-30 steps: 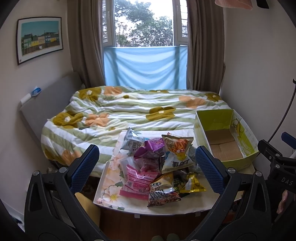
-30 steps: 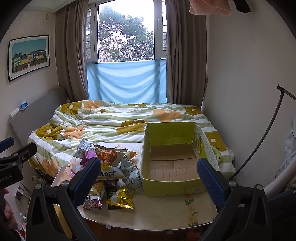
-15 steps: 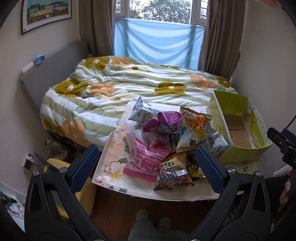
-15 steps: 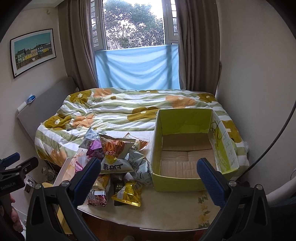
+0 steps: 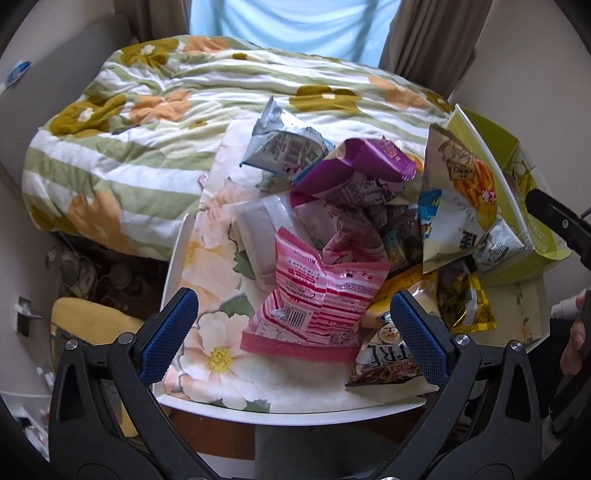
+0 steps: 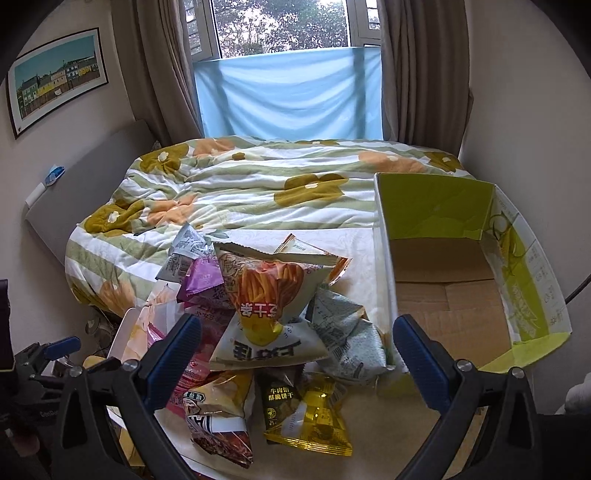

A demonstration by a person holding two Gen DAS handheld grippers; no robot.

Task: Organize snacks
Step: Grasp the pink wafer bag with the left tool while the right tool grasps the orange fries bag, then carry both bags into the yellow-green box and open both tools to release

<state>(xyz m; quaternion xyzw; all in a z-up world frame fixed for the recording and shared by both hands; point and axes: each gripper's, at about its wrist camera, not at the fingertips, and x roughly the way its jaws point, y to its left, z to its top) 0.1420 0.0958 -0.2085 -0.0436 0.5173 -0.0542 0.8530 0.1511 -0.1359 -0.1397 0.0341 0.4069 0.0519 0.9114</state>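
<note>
While both spread wide | left gripper [image 5: 295, 325] over pink packet [image 5: 317, 295], seemingly untouched | right gripper [image 6: 297, 350] empty

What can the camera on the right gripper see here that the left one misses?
Only the right wrist view shows the window, the framed picture and the bare cardboard floor of the green box. Only the left wrist view shows the pink packet in full and a hand at the edge. Both show the snack pile and the flowered quilt.

Flowered green-striped quilt [image 6: 258, 192] across frame centre, blue cloth [image 6: 288, 92] over window [image 6: 280, 26] at top, brown curtains [image 6: 162, 70] either side, framed picture [image 6: 55, 79] upper left on wall.
</note>
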